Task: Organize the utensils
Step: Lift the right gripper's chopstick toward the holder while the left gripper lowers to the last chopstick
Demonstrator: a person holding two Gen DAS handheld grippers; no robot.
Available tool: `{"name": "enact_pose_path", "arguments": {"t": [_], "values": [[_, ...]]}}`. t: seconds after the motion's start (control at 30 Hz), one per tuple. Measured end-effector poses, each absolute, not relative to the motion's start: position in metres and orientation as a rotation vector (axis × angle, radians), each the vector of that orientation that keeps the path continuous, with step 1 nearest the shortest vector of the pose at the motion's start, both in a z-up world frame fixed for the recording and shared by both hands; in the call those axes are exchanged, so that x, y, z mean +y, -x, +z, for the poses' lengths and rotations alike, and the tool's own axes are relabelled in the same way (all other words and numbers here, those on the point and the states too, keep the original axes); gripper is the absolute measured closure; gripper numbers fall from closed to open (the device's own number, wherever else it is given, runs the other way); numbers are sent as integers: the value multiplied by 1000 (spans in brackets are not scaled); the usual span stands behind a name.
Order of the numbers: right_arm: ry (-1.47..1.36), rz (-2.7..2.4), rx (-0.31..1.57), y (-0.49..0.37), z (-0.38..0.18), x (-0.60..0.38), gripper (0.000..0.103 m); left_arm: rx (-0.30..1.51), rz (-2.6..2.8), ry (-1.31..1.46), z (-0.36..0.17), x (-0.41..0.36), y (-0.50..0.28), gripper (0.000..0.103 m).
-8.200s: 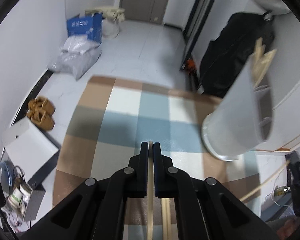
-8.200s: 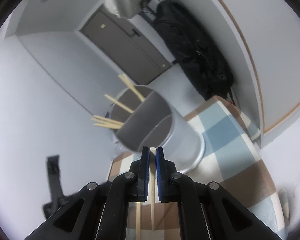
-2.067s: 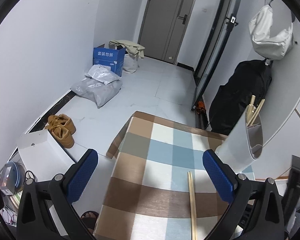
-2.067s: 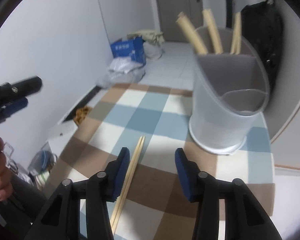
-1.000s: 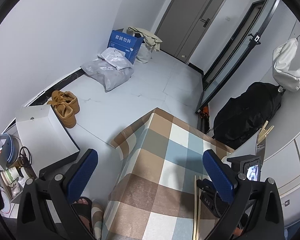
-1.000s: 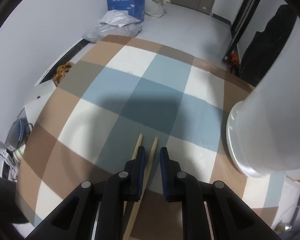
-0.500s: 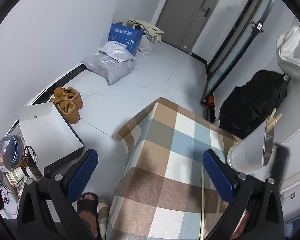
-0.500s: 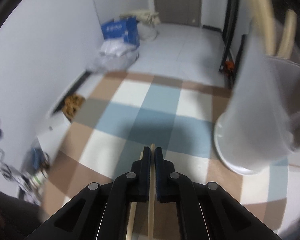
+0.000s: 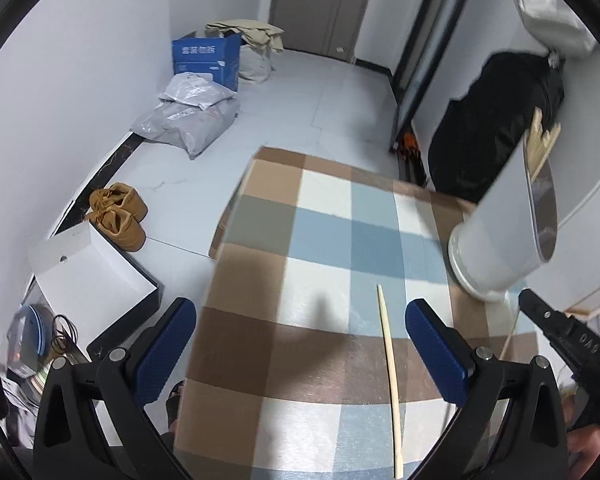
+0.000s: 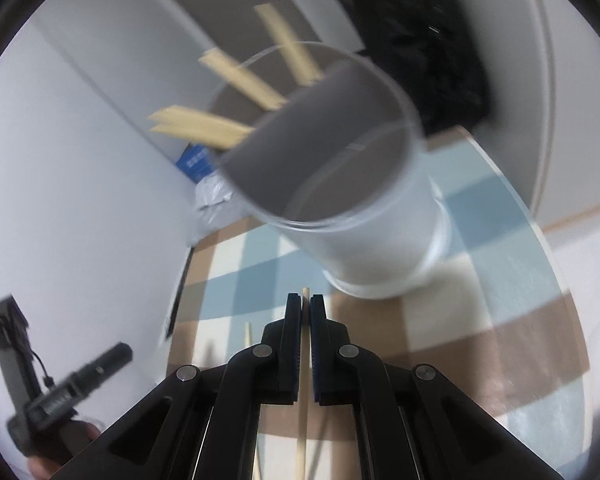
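My right gripper is shut on a wooden chopstick and holds it lifted, its tip just below the white utensil holder. The holder has a grey divided inside, and several chopsticks stick out of its far compartment. My left gripper is wide open and empty above the checked tablecloth. One chopstick lies on the cloth between its fingers. The holder also shows at the right in the left wrist view. The right gripper's arm shows at that view's right edge.
The table stands by a white wall with a black bag behind the holder. On the floor to the left are brown shoes, a white box, grey parcels and a blue carton.
My right gripper closed on one of the two chopsticks on the cloth and lifted it toward the holder. One chopstick stays on the cloth. My left gripper stays open.
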State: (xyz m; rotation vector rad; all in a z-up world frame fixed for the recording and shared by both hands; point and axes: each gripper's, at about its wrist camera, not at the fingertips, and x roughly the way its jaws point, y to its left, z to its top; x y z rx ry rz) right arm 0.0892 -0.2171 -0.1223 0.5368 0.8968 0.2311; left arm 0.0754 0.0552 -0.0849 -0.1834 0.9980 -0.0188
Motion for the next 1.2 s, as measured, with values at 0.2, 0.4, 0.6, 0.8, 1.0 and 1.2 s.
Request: {"name": "enact_pose_path", "arguments": {"t": [0.2,0.4,0.6,0.8,1.0,1.2], "values": [[-730,190,868,-79,-136,-258,100,1067,-57,144,-97,30,-82,1],[-831,171,848,-75,-144,-286,100,1131,-57,97,-111,11,-91,1],[-867,169,859,-75,-149,-305,100,1208,-32,64,-128,2,-98,1],[-834,181,834,-81,-147,-311,100,1211,-27,58,-131,-5,-106,9],[-927,186,783,-80,-149,-329,100,1263,-23,45,-142,-16,-117,28],[-954,184,778,-81,-147,-339,100,1262,22,-23,-146,-26,-119,31]]}}
